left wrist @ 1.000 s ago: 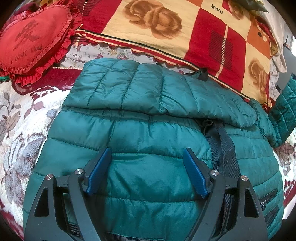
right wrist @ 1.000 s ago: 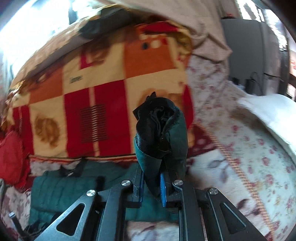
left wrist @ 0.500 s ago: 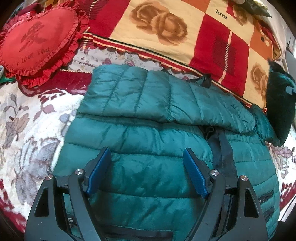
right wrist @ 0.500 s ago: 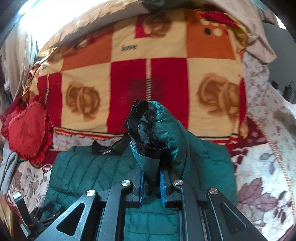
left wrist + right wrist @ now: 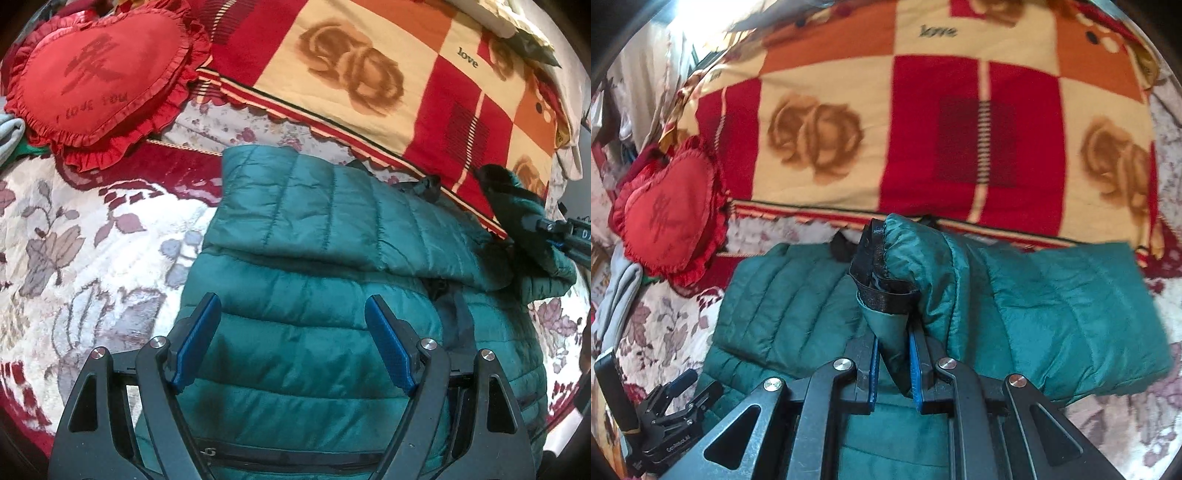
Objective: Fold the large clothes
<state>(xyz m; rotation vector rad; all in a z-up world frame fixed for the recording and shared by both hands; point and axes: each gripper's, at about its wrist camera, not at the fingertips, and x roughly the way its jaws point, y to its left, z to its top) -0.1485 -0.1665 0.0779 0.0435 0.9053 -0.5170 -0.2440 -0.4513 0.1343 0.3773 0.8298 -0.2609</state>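
Looking from the left, I see the red heart pillow (image 5: 99, 74) on the bed (image 5: 74, 236), well apart from my work. Next comes the green padded jacket (image 5: 314, 332), lying flat on the bed with one sleeve (image 5: 325, 206) already folded across its upper part. My left gripper (image 5: 291, 343) hovers above the jacket body with jaws released and nothing between them (I think it waits to press the cloth or take a hem). Further right, my right gripper (image 5: 892, 363) has its jaws clenched on the cuff of the other sleeve (image 5: 1052, 317), held raised so I can lay it across. Behind lies the checked blanket (image 5: 923, 122).
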